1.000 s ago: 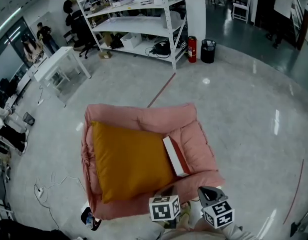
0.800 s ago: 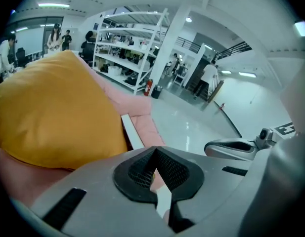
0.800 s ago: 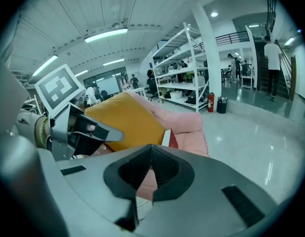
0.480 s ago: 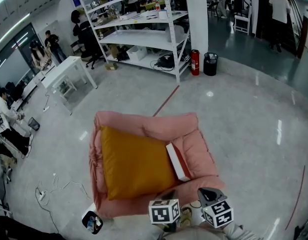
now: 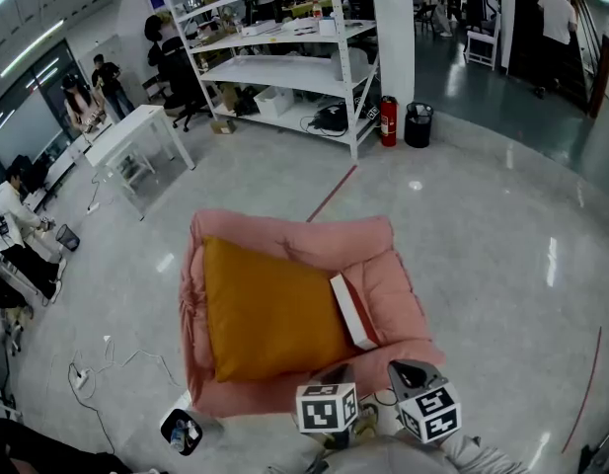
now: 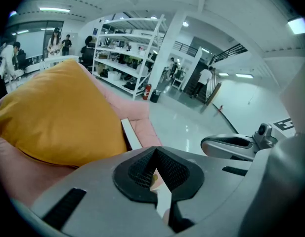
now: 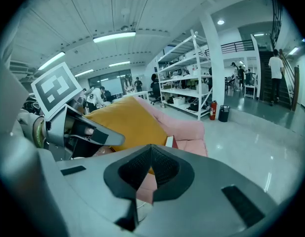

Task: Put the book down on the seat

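Lying on the right side of the padded pink seat (image 5: 398, 299), the red-covered book (image 5: 352, 310) rests with its white page edge against a plump orange cushion (image 5: 269, 309), apparently already delivered. The left gripper (image 6: 154, 168) and right gripper (image 7: 150, 168) hang near the seat's front edge, ribbed jaws pressed together on nothing, seemingly finished with it.

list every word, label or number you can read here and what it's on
No text is readable.
White-and-red book: no print legible.
Red fire extinguisher: label too small.
Items on the white metal shelving: too small and blurred.
Black-and-white marker cubes: square patterns only, no letters.
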Available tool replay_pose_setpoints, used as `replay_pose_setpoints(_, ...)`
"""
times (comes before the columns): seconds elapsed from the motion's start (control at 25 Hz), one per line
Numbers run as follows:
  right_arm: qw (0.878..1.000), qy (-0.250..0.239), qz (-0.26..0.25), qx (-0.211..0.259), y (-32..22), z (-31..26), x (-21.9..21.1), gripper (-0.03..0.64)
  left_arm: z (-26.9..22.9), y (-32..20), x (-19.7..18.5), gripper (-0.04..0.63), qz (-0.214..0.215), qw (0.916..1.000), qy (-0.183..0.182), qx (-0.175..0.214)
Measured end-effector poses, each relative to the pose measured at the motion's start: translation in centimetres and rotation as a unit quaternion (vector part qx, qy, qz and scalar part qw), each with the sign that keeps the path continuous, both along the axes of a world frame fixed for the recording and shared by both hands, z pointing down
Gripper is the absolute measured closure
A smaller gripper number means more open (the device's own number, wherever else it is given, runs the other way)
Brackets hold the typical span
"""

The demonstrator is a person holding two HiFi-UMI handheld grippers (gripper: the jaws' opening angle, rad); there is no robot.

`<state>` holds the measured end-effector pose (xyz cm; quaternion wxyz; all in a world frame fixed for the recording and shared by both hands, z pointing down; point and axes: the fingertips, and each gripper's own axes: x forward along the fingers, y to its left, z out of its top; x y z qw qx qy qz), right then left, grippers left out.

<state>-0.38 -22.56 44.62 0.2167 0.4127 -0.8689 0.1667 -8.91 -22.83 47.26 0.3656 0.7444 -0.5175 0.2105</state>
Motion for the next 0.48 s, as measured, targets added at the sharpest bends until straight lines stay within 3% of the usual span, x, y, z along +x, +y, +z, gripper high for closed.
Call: replay_pose_setpoints(0.48, 1.000, 0.004, 0.000, -0.001, 0.30, 0.25, -0.13, 0.612, 0.78, 0.09, -0.24, 0.589, 0.005, 1.0000, -0.004, -0.005)
